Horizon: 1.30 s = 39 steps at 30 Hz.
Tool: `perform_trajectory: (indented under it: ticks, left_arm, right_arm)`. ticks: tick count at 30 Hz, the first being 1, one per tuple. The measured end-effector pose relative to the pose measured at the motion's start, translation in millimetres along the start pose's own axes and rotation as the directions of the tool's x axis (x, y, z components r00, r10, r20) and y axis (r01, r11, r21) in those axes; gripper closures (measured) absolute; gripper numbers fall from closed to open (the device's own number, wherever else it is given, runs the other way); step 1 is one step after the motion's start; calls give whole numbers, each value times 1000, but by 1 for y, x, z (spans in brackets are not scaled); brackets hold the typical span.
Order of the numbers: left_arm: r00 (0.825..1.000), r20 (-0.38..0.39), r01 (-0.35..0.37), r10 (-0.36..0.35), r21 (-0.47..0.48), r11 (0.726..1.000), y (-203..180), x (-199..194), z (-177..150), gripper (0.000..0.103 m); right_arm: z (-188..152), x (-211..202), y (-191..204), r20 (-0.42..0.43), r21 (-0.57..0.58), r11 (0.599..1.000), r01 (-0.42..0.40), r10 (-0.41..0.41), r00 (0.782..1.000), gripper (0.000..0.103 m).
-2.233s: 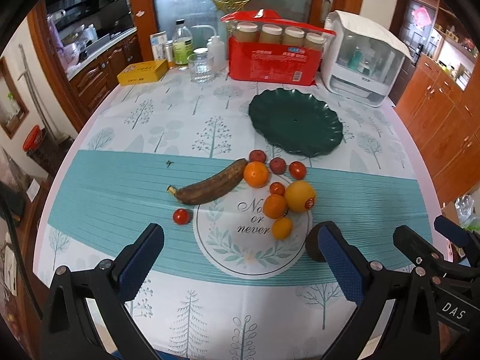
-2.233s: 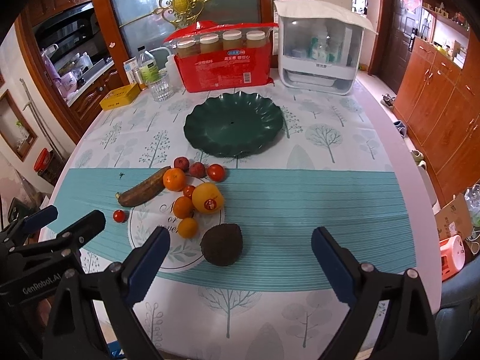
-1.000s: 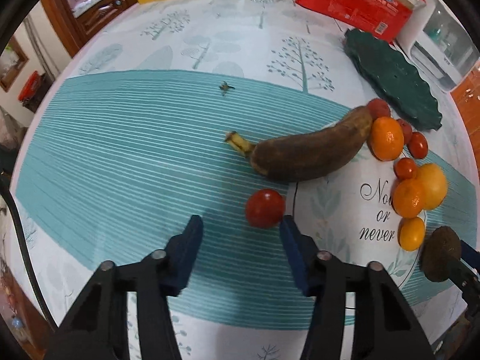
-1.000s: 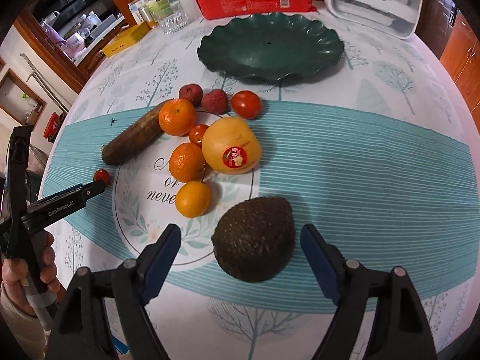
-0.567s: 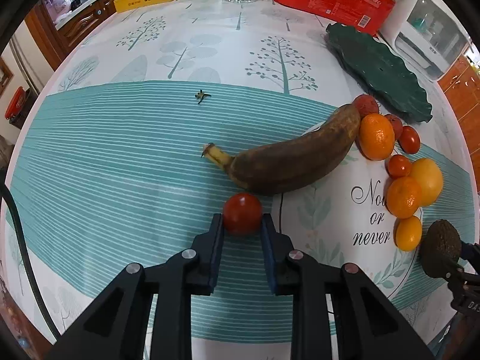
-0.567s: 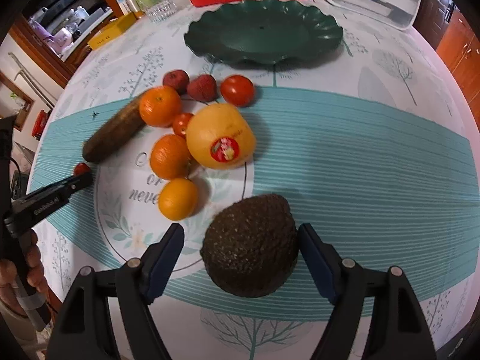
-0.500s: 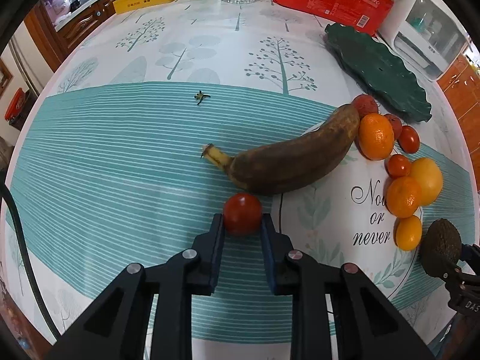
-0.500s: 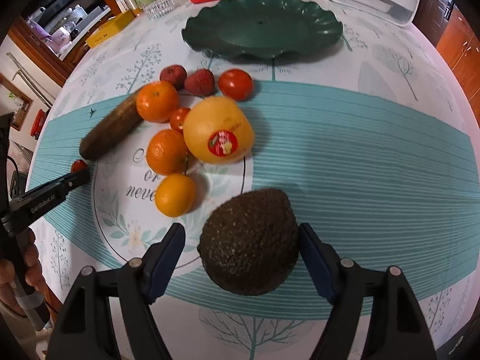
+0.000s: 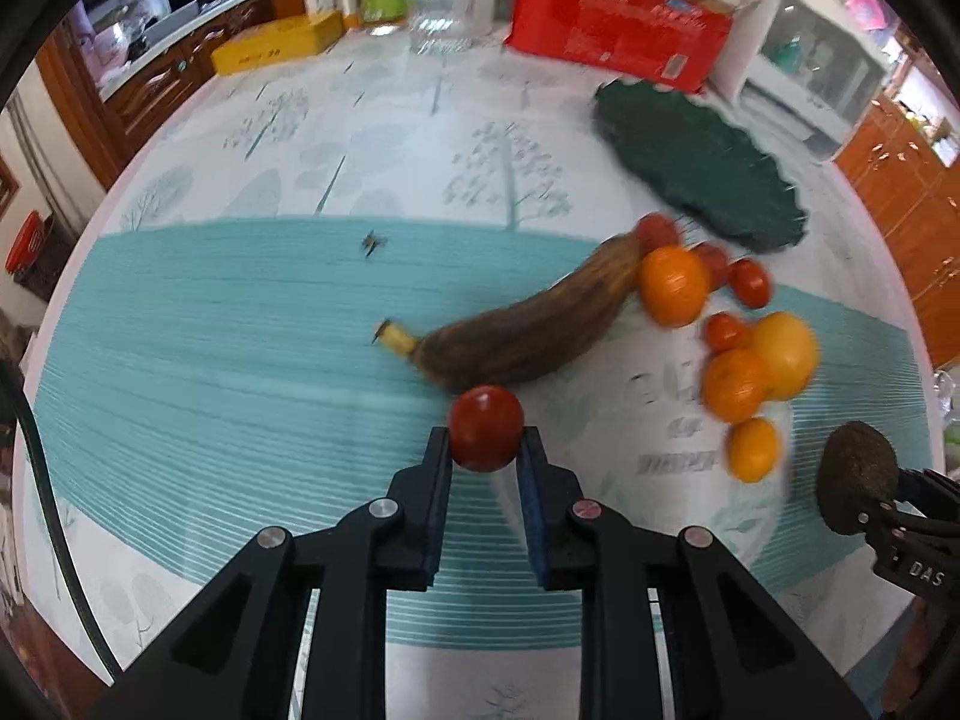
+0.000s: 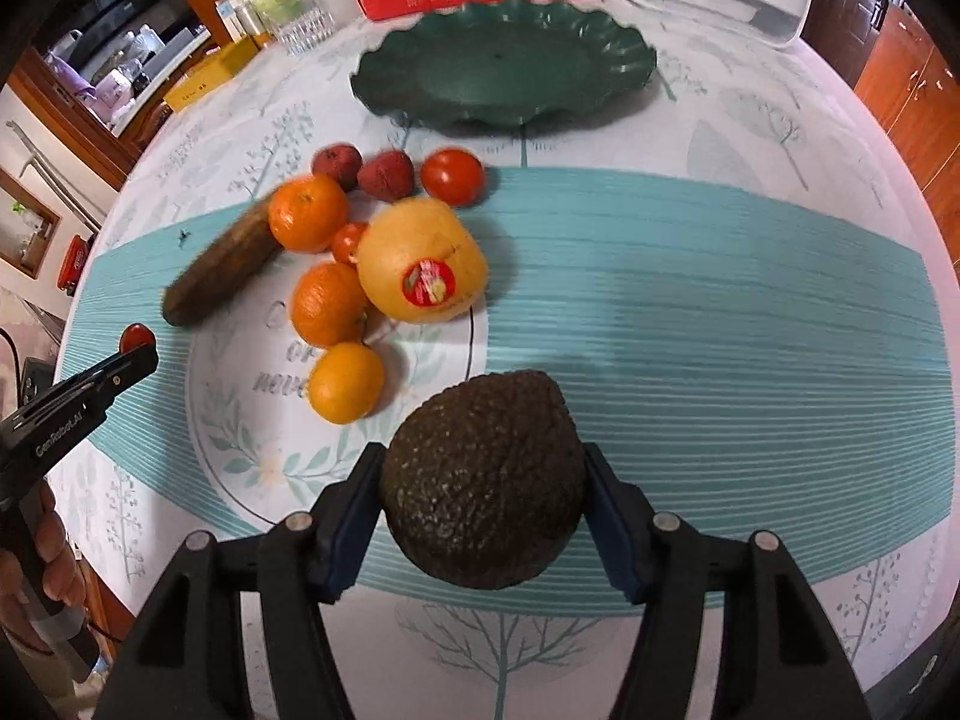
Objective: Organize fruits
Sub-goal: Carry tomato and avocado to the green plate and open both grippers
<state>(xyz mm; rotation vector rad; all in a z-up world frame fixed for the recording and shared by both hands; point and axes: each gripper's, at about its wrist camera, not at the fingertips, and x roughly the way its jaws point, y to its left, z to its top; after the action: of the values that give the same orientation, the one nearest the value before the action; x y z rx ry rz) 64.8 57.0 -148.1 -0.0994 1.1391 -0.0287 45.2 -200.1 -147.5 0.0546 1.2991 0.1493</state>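
Both grippers are carrying fruit: the left gripper (image 9: 485, 450) is clamping a tomato (image 9: 486, 427) between its pads, and the right gripper (image 10: 483, 510) is squeezing an avocado (image 10: 485, 477) at its widest part. Each fruit is sitting at the near side of the table, in front of the loose pile; whether either is clear of the cloth I cannot tell.

Just beyond the tomato a browned banana (image 9: 522, 333) is lying, its far end touching an orange (image 9: 672, 285). More oranges, small tomatoes, two lychees (image 10: 366, 171) and a stickered grapefruit (image 10: 423, 261) are clustering mid-table. A green plate (image 10: 504, 63) is waiting toward the far edge, bare.

To do this well, I judge both loads should be rising clear of the pile before heading for the plate. The tomato is soft, so pressure should be staying light. The avocado is heavy and round, so the right gripper should be keeping level. Setting down at opposite sides of the plate should be keeping the grippers apart.
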Motion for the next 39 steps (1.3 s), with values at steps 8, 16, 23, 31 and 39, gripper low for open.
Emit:
perform_trajectory:
  ticks: [8,16,23,31,39]
  left_arm:
    - [991,115,57,-74,147,988,-57,-45,59,83]
    - [978,163,84,-128,253,964,-117,-21,147,83]
    - [990,76,100,-119,216,971,-131,66,202,83]
    - [994,2,104,-107,214,971,-143,135,217,83]
    - [996,-21,91,-88,254,963,-154,158,212,82]
  right_arm:
    - [55,-52,1,185,-30,999,24,-18,983,40]
    - [142,-50,-12,307,-16,996,83,-74,949,40]
    - [198,1,-29,288,-1,992,126,-120,950,39]
    - [219,60,-43,208,-12,992,125,-120,971,39]
    - [220,85,-42,171,-52,988,144,-133,976,39]
